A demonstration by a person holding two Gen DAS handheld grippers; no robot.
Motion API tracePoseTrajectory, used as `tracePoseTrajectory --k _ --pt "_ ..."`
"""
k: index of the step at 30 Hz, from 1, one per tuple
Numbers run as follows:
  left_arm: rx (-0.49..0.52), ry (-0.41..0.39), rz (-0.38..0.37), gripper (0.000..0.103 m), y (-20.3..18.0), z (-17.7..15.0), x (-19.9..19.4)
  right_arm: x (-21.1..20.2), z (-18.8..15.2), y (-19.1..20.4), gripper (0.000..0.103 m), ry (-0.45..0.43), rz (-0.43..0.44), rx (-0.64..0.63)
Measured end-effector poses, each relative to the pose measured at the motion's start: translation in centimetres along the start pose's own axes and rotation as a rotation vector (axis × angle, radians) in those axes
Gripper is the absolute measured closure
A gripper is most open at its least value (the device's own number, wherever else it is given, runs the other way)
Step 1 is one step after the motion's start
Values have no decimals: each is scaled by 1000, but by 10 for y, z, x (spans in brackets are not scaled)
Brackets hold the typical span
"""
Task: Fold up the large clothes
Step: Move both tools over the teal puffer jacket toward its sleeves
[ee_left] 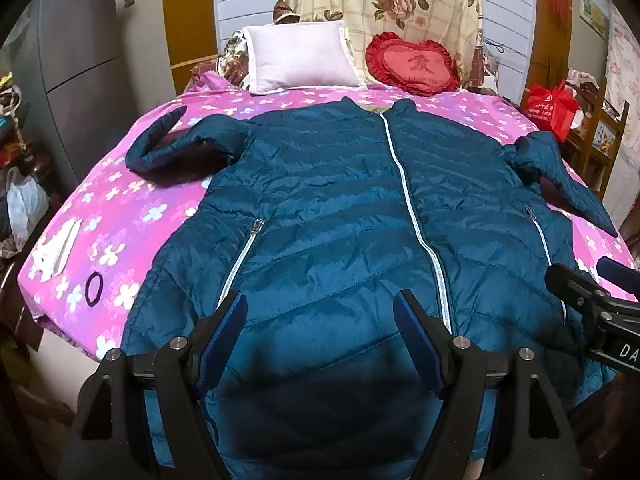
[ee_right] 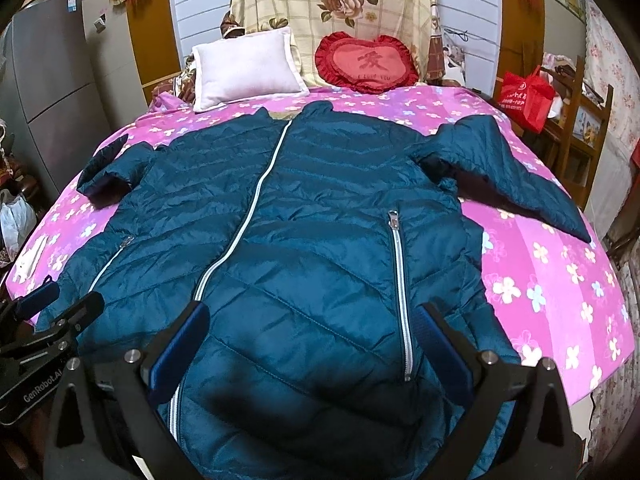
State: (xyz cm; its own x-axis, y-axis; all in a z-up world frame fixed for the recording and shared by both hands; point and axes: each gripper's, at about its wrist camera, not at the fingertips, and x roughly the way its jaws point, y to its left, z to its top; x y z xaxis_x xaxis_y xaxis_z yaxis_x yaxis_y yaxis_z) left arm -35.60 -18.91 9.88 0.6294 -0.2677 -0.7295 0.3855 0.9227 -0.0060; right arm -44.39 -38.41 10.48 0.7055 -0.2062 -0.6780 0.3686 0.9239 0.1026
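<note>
Lying flat and zipped, front up, a teal quilted jacket (ee_left: 340,208) fills the centre of both frames on a pink floral bedsheet (ee_left: 132,220), collar toward the top. Its left-of-frame sleeve (ee_left: 172,148) is bent back on itself; the other sleeve (ee_right: 512,176) angles toward the right edge. The left gripper (ee_left: 320,320) hangs over the hem at lower centre, jaws spread wide, holding nothing. The right gripper (ee_right: 316,332) is likewise wide open and empty, though contact with the fabric cannot be judged. A white pillow (ee_left: 300,56) and red heart cushion (ee_left: 412,64) sit at upper centre.
</note>
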Motion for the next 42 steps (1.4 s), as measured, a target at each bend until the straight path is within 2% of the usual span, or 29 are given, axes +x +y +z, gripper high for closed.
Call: tracePoseTrajectory --k 8,9,18,30,42 --pt "-3 10 -4 50 0 -1 5 6 2 1 0 26 0 14" --pt "-3 11 -5 50 0 -1 5 5 3 2 0 50 2 23" --pt "-2 14 -10 50 -1 2 11 14 3 1 0 21 0 6" --pt "-6 -6 -2 50 0 18 17 24 18 2 0 51 -6 16" --pt "-10 13 8 50 2 23 34 37 27 7 0 66 -1 2"
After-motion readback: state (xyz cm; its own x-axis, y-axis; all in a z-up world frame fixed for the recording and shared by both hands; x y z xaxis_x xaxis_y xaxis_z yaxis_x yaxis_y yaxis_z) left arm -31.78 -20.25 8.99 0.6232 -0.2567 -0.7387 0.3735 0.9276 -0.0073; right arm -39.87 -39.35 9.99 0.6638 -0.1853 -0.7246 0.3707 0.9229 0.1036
